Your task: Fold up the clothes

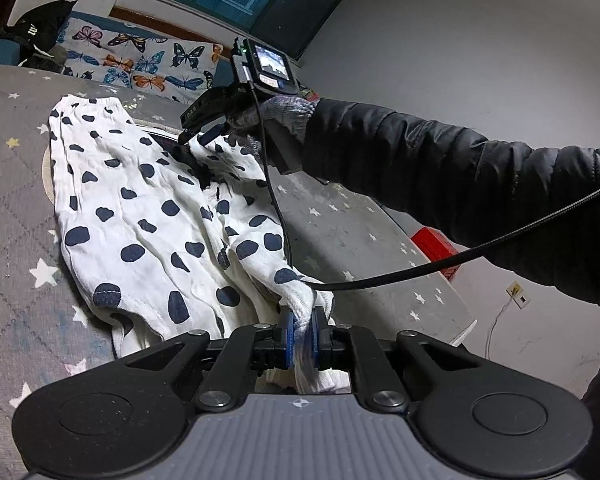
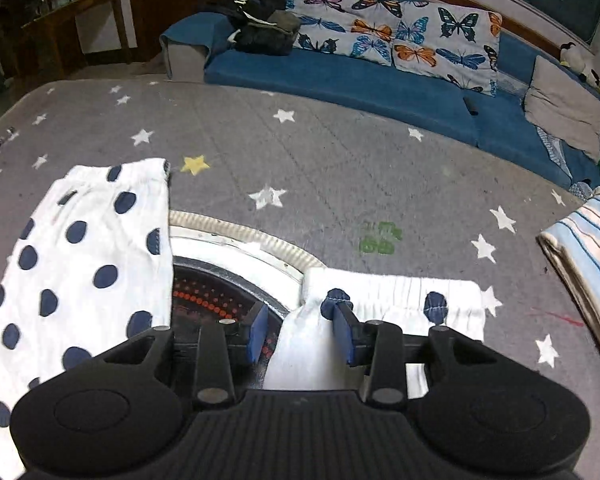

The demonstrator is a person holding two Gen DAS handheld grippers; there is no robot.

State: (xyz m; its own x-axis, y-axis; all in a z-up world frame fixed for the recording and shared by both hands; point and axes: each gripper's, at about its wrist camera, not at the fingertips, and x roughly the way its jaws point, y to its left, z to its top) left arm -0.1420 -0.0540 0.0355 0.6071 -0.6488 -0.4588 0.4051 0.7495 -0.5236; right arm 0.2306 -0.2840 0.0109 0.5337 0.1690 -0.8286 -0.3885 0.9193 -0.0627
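A white garment with navy spots (image 1: 140, 208) lies spread on the grey star-patterned cover (image 1: 16, 208). My left gripper (image 1: 303, 328) is shut on a bunched end of it at the near edge. In the left wrist view, a gloved hand holds my right gripper (image 1: 198, 134) down at the garment's far end. In the right wrist view, my right gripper (image 2: 300, 330) is open, and a fold of white cloth (image 2: 296, 344) rises loosely between its blue pads (image 2: 256, 332). The gathered waistband (image 2: 400, 300) lies just ahead to the right, and one leg (image 2: 80, 264) stretches away on the left.
A round opening with red glowing dots (image 2: 220, 292) shows in the cover between the garment's two parts. A folded striped cloth (image 2: 580, 256) lies at the right edge. A blue sofa (image 2: 340, 80) with butterfly pillows stands behind. A black cable (image 1: 460, 256) hangs under the sleeve.
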